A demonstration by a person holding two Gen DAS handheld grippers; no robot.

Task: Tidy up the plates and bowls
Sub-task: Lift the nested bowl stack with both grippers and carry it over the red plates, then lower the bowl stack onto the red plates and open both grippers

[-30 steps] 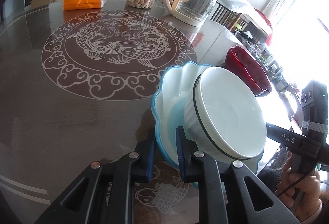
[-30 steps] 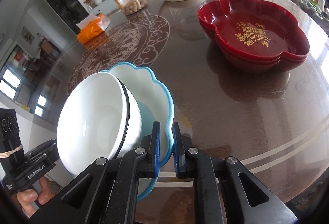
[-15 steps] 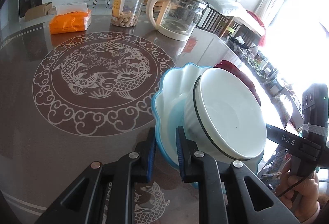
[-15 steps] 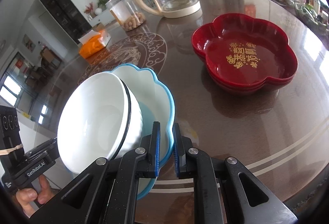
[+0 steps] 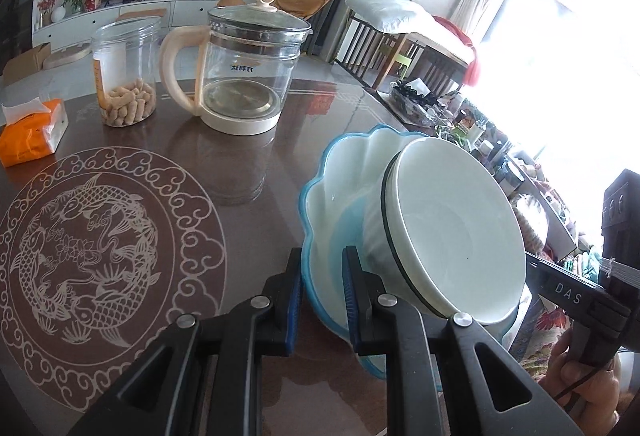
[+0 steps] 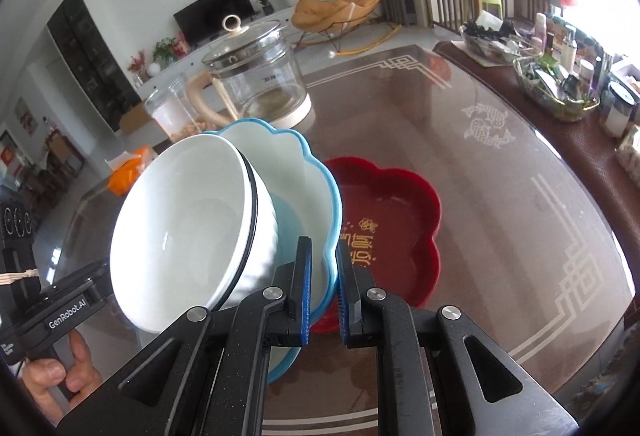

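Observation:
A blue-rimmed scalloped plate [image 5: 340,192] [image 6: 308,176] hangs in the air with a white bowl [image 5: 448,232] [image 6: 188,228] nested in it. My left gripper [image 5: 322,296] is shut on the plate's rim on one side. My right gripper [image 6: 322,282] is shut on the rim on the opposite side. Under and beyond the plate, the right wrist view shows a stack of red flower-shaped plates [image 6: 396,224] on the table. The red plates are hidden in the left wrist view.
A glass kettle [image 5: 244,72] [image 6: 256,72], a clear jar of snacks [image 5: 126,72] and an orange tissue pack [image 5: 30,136] stand at the far side of the brown table [image 5: 120,236]. A side table with bottles and a basket [image 6: 560,84] is at the right.
Both grippers have lifted the plate with the bowl higher and carried it towards the red plates; it now hangs over their near edge.

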